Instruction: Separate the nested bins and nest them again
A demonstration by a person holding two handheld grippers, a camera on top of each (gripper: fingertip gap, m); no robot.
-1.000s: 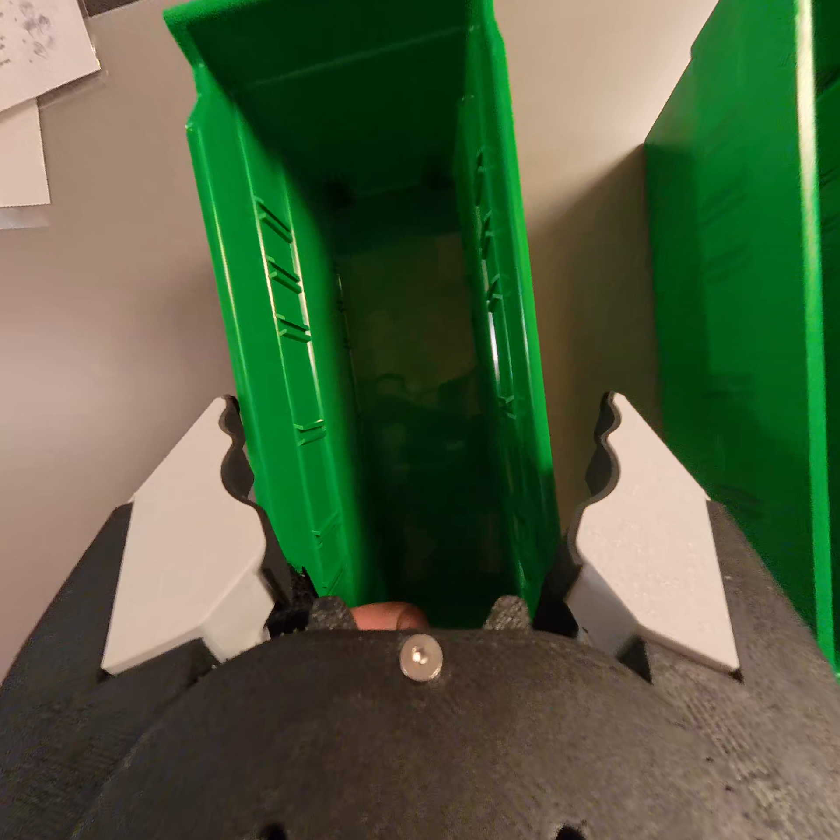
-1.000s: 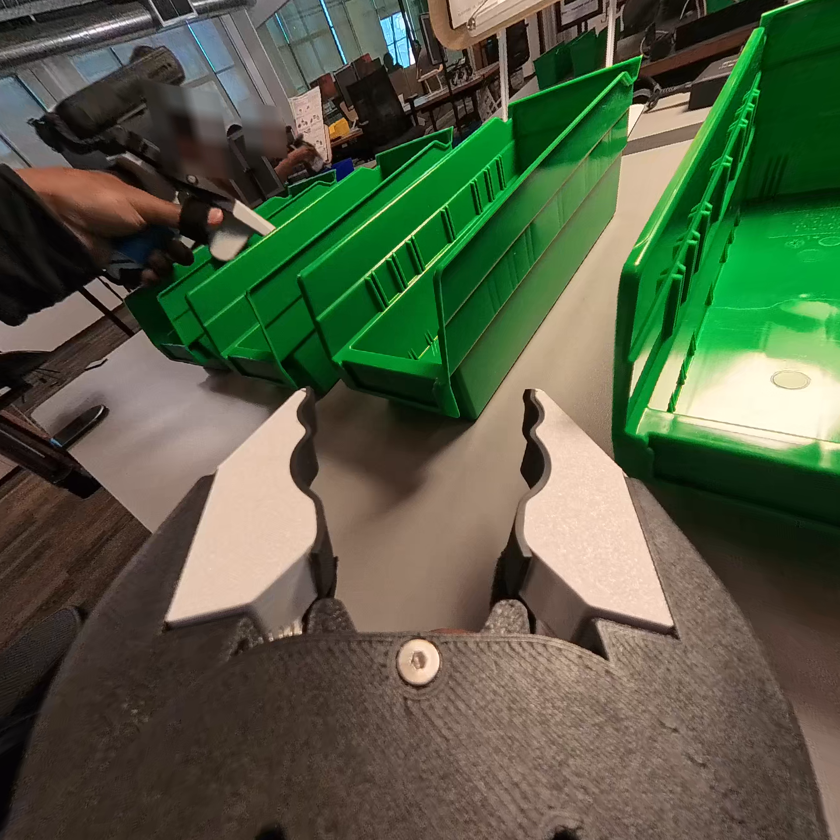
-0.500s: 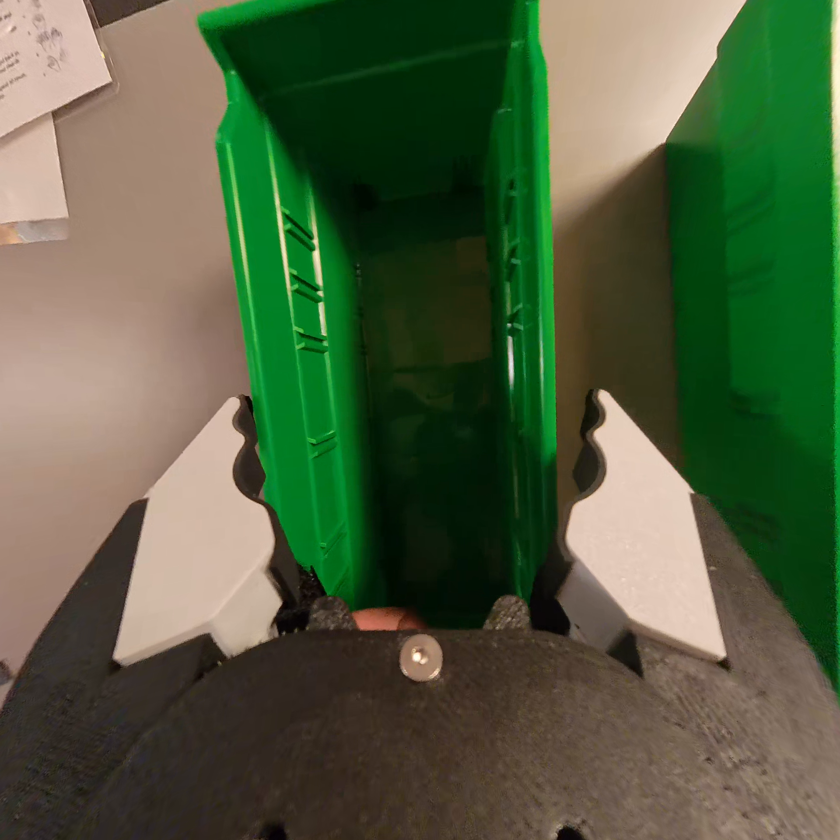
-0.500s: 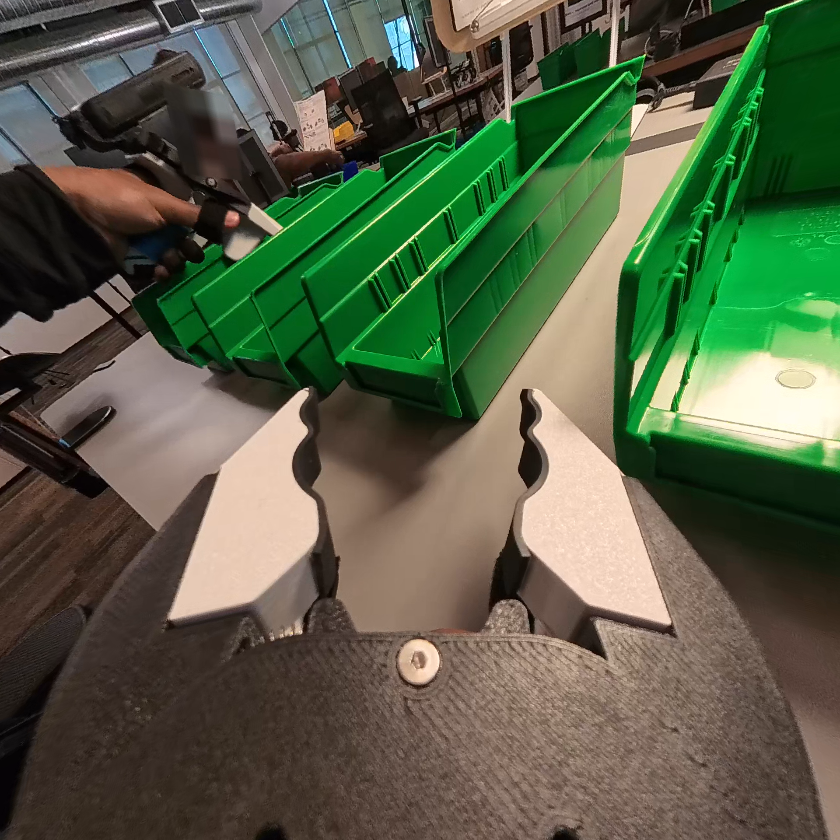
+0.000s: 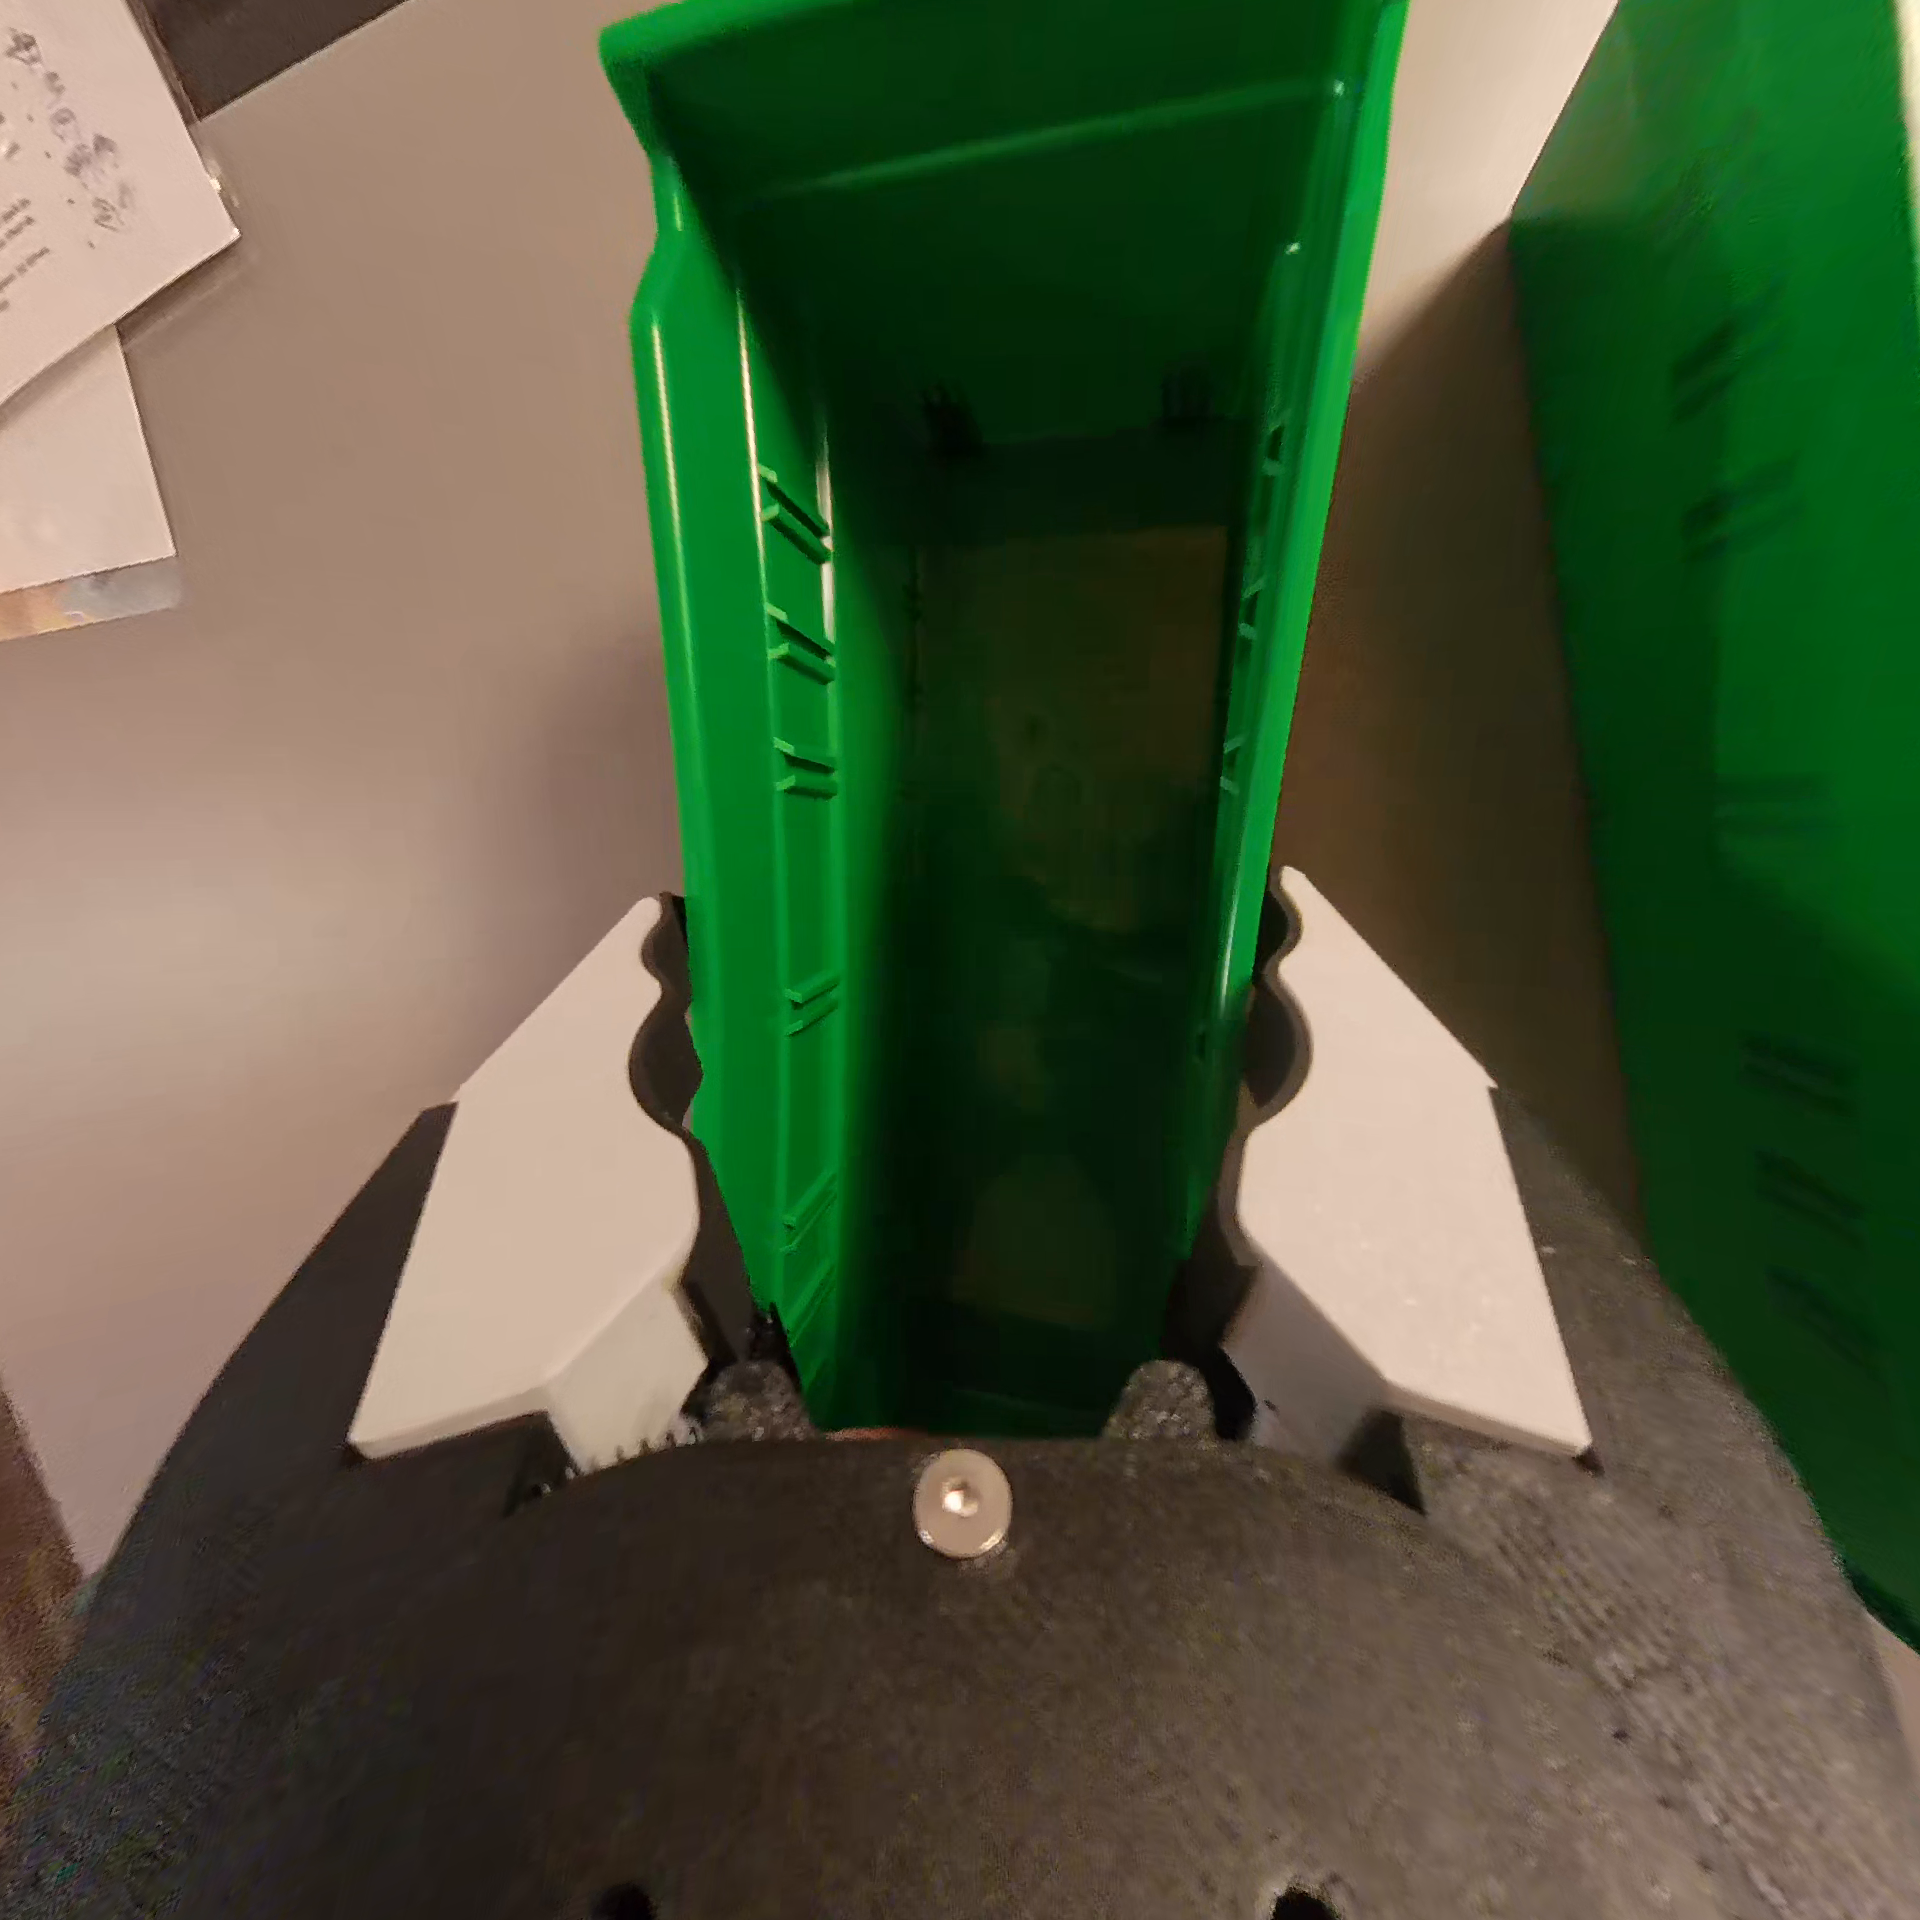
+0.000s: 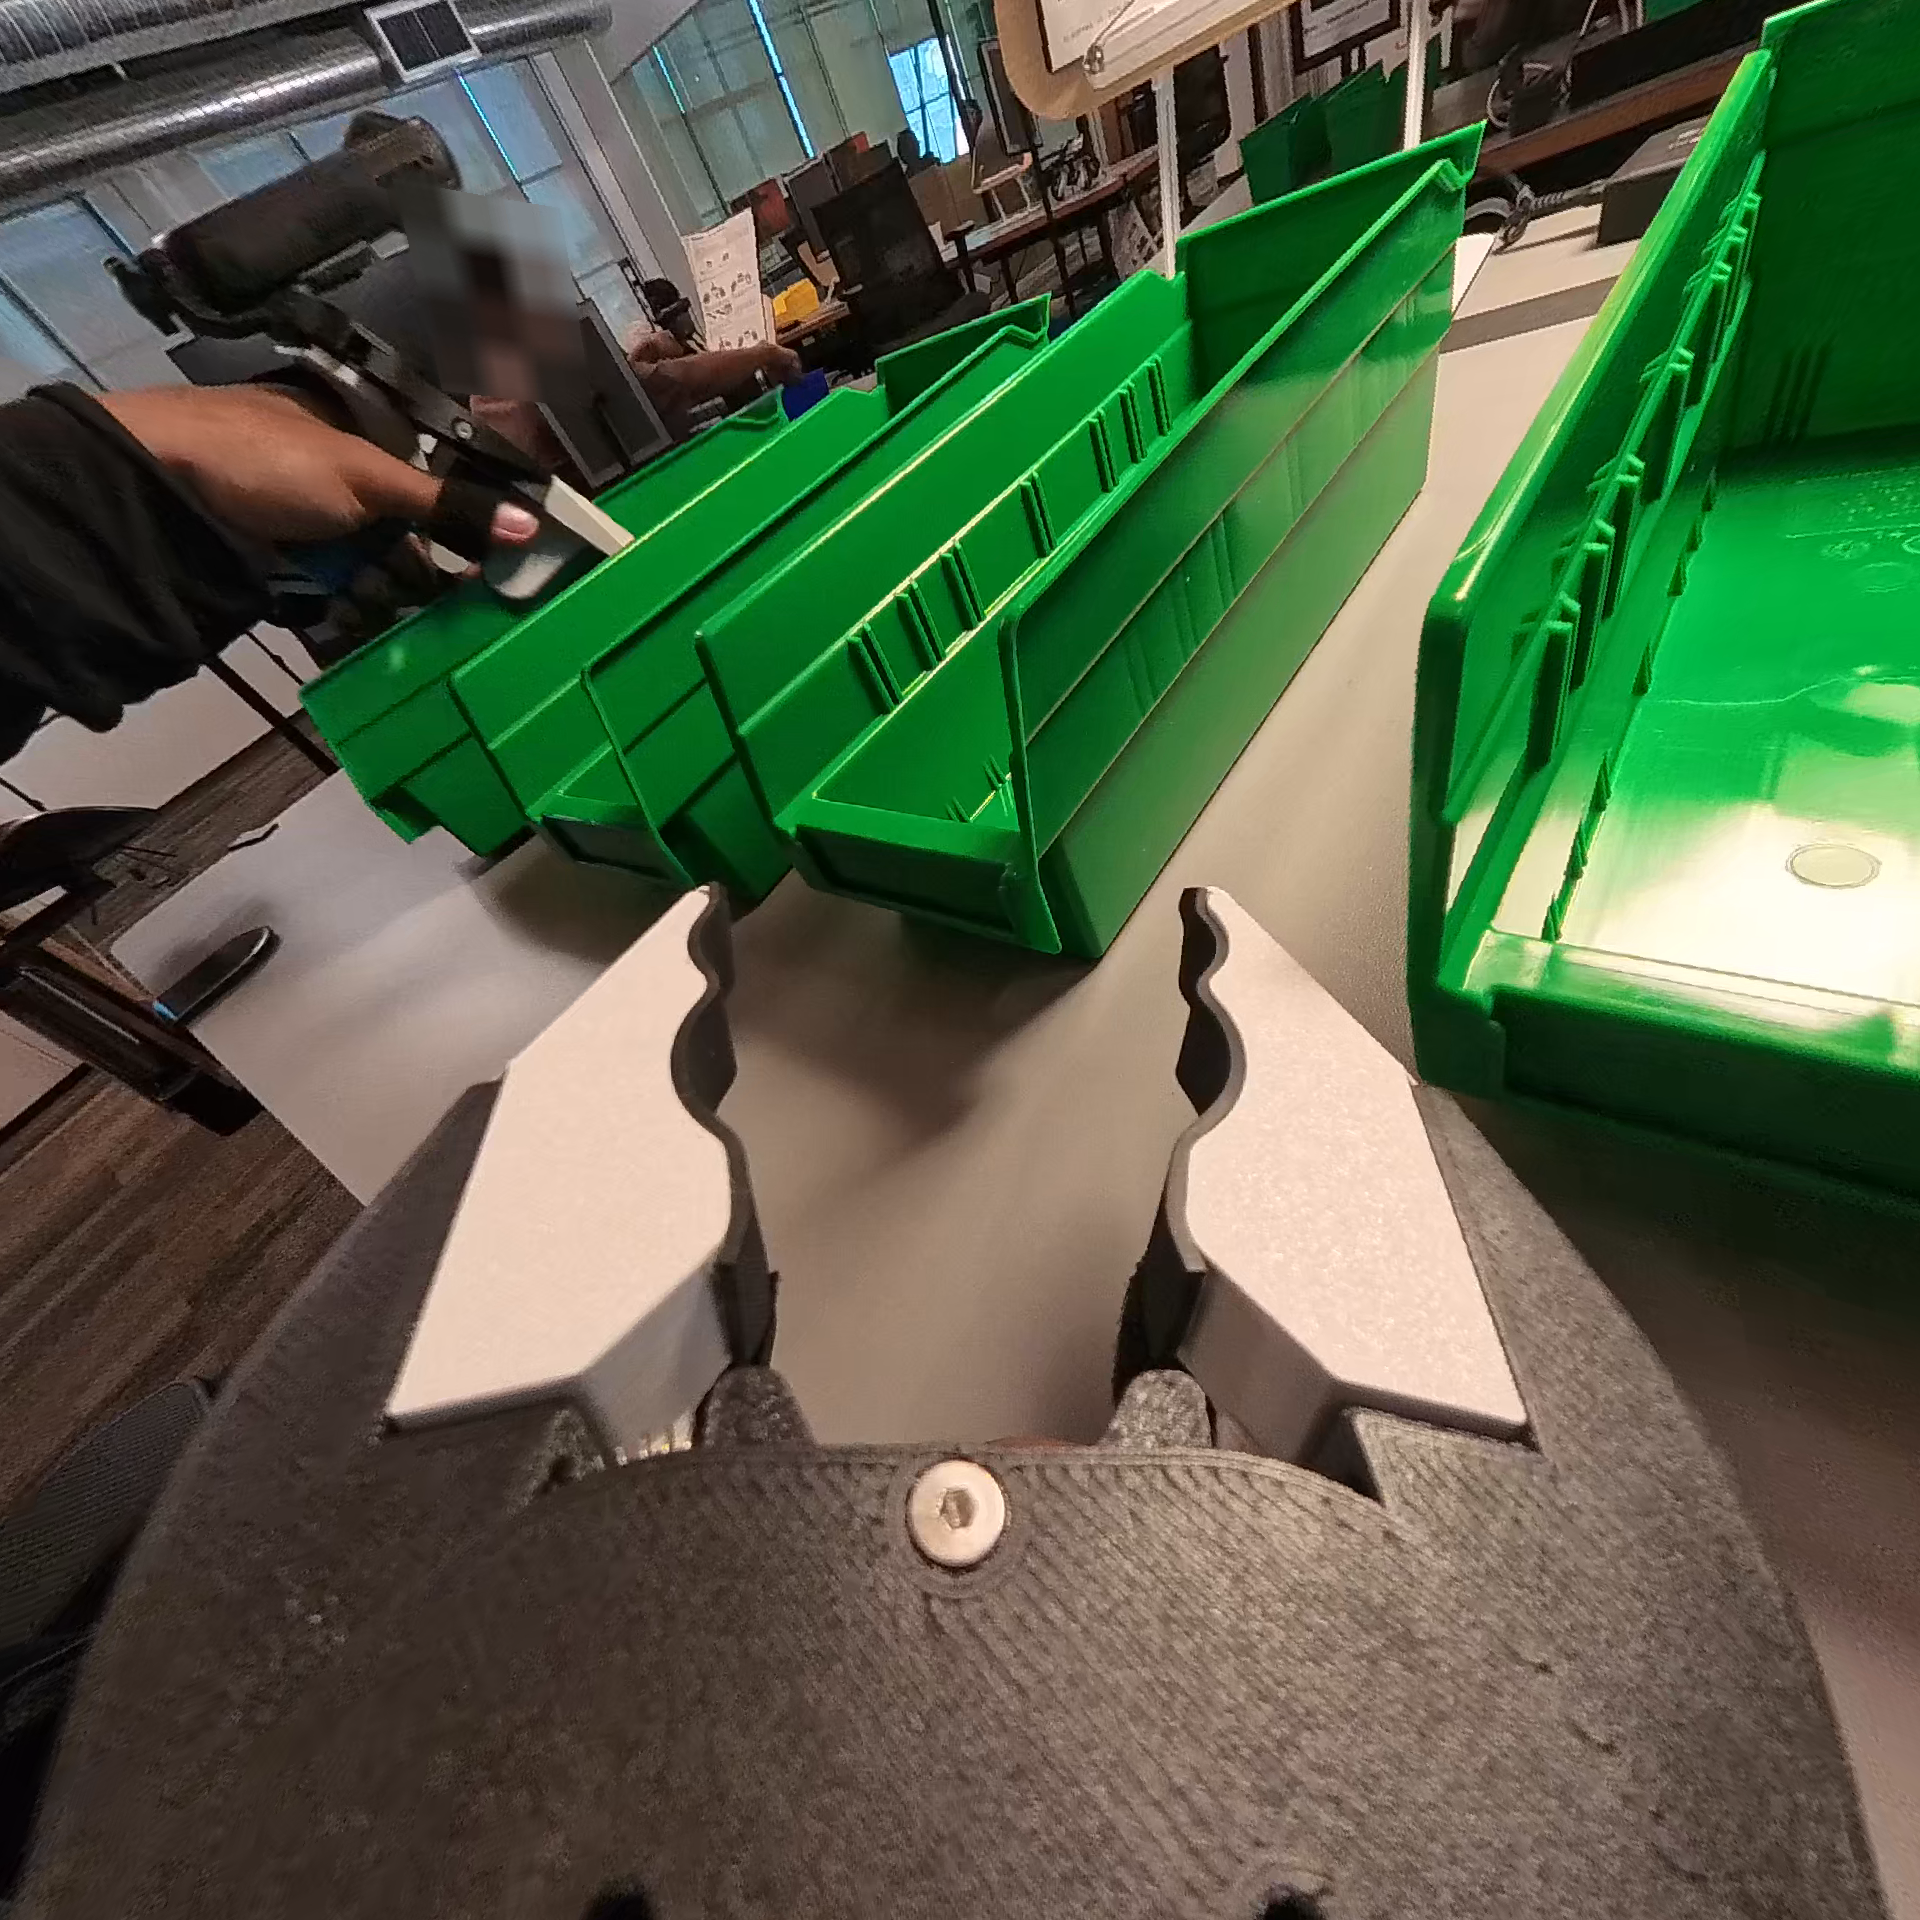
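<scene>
In the left wrist view my left gripper (image 5: 971, 935) straddles the near end of a narrow green bin (image 5: 1018, 312). Both pads press on its outer side walls. The right wrist view shows this gripper (image 6: 551, 540), held by a hand, at the leftmost bin (image 6: 436, 675) of a row of narrow green bins (image 6: 1143, 623). My right gripper (image 6: 951, 935) is open and empty, low over the grey table (image 6: 935, 1143) in front of the row.
A wide green bin (image 6: 1714, 727) lies open at the right of the right gripper. Another green bin wall (image 5: 1745, 623) stands close to the right of the held bin. White papers (image 5: 83, 208) lie at the far left of the table.
My left gripper's fingers have closed in from a wide stance until both pads meet the narrow bin's walls. The right gripper has stayed open and almost still.
</scene>
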